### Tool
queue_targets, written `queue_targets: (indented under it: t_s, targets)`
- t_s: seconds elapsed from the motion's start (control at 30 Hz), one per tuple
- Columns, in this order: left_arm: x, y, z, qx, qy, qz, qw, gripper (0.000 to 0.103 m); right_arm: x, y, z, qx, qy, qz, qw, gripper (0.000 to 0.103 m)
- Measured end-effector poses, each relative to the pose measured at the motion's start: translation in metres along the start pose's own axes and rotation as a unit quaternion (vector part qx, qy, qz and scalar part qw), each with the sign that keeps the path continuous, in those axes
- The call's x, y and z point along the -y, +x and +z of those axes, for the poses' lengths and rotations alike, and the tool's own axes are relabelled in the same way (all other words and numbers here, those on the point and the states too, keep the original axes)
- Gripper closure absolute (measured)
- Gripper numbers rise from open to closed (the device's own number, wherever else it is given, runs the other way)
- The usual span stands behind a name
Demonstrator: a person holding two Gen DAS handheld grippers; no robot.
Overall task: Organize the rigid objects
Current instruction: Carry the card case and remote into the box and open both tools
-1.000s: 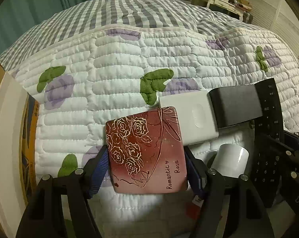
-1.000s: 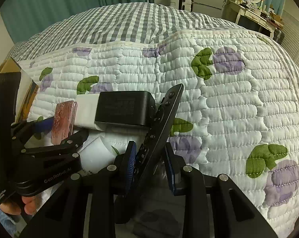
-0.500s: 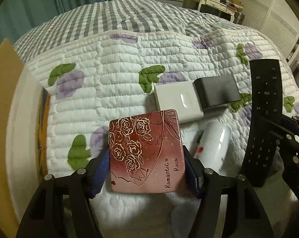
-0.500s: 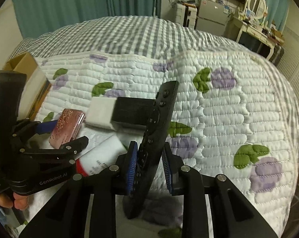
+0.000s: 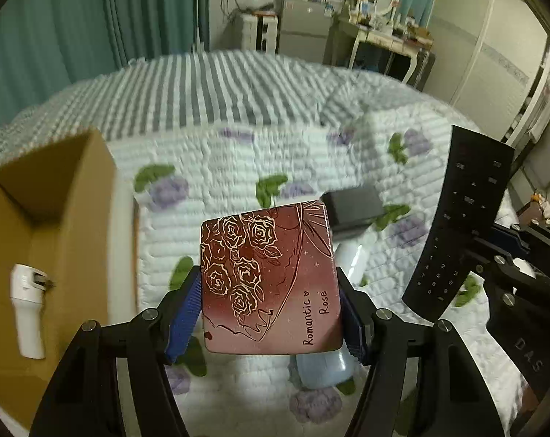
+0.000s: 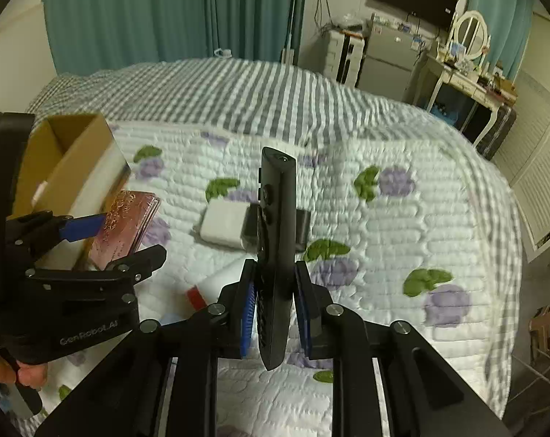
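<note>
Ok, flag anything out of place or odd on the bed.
Nothing damaged or spilled. A white tube lies loose on the quilt by the white box and black box, not yet packed in the cardboard box.

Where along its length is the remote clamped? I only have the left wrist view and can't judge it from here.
Observer: The right gripper pinches the remote near its lower end. Most of its length stands above the pads, nearly upright.
Operator: Is anything on the quilt hidden behind my rose case?
Observer: Yes, a white box lies right against the black box. The rose case blocks it from your view.
Operator: And the tube below it?
Observer: The white tube has a red near end.
</note>
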State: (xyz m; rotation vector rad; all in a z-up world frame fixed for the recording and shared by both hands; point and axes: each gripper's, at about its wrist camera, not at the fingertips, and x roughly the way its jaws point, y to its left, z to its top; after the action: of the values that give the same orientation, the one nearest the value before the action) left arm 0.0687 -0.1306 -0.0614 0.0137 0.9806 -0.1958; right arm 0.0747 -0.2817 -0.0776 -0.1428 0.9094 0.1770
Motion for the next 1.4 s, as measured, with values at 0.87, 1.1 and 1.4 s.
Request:
queue_targets:
  t_s: [0.87, 1.1, 1.4]
  targets:
    - [-0.138, -0.176, 0.001, 0.141, -0.035, 0.059, 0.9876, 0.035, -0.182, -0.161, 0.076, 0.115, -0.110, 0.033, 0.987, 0.084]
    - [-0.174, -0.159, -0.021, 0.123, -0.038, 0.088, 0.9877, 0.035, -0.232, -0.131, 0.075, 0.076, -0.121, 0.090, 0.986, 0.084]
    - [-0.199, -0.118, -0.033, 0.093, -0.038, 0.107, 0.9892, 0.035, -0.257, -0.052, 0.064, 0.001, -0.125, 0.117, 0.985, 0.084]
